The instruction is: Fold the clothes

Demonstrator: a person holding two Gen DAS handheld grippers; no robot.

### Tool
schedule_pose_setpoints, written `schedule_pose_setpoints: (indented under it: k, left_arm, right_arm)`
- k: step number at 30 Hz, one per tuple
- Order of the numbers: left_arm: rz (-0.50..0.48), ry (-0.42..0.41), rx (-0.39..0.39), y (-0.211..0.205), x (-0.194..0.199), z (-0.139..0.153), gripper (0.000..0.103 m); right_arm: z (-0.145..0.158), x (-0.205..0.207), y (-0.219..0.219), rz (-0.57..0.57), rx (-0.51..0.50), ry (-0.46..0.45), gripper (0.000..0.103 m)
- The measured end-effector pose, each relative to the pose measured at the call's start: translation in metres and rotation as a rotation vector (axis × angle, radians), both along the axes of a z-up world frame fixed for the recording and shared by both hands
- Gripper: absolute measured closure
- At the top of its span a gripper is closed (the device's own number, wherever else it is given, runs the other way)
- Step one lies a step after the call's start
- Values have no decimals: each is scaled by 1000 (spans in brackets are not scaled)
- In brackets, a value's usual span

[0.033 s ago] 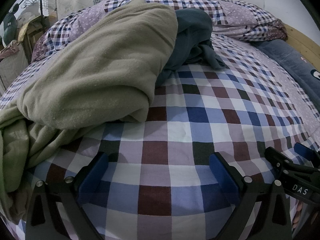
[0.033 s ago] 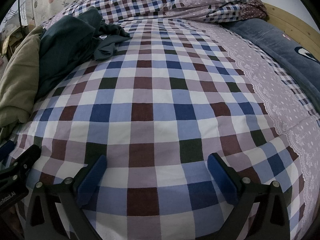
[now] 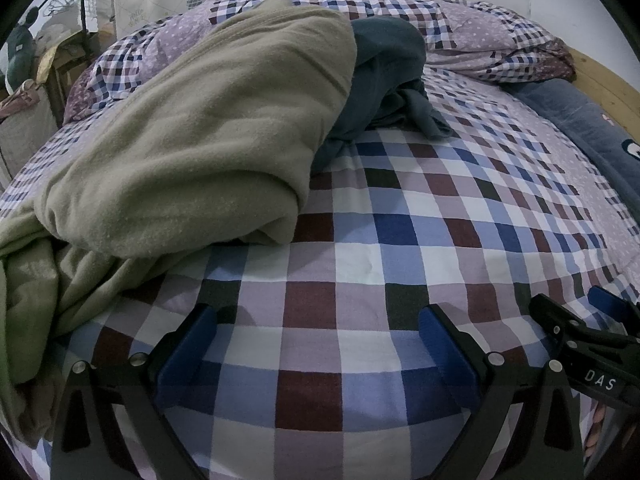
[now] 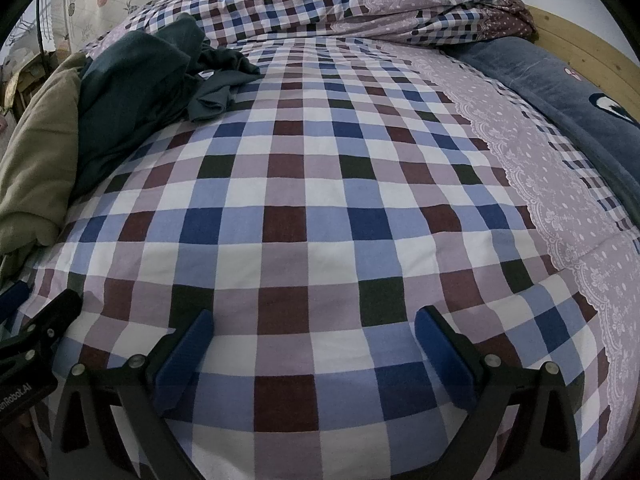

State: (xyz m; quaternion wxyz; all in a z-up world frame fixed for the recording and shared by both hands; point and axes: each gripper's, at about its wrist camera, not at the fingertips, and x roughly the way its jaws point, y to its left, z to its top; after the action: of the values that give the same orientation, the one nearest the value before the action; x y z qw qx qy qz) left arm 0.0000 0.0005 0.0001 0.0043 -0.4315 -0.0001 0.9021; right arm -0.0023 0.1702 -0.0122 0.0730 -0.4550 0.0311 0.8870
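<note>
Both tongs are seen spread wide and empty: the left gripper (image 3: 318, 330) is held low over the checked bedcover (image 3: 360, 248), and the right gripper (image 4: 314, 334) likewise, beside it. Nothing can be judged folded as yet. A bulky beige garment (image 3: 208, 144) is heaped to the left, touching a crumpled dark teal garment (image 4: 136, 92) behind it; both are left to be spread and folded. Ample open room is offered by the flat cover in the middle and to the right. That room is bounded on the right by a blue blanket (image 4: 560, 92) along the wooden bed edge (image 4: 592, 44), and at the far end by a rolled quilt (image 4: 360, 4).
</note>
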Motion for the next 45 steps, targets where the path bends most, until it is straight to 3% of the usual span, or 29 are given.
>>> schedule_pose_setpoints:
  k: [30, 38, 45]
  left_arm:
    - [4, 25, -25, -2, 3, 7, 1]
    - [-33, 170, -36, -23, 29, 56, 1]
    - [67, 306, -41, -104, 67, 109, 1]
  right_arm:
    - [2, -2, 2, 12, -20, -12, 0]
    - [45, 3, -2, 73, -104, 104, 0]
    - [95, 13, -15, 164, -234, 233, 0]
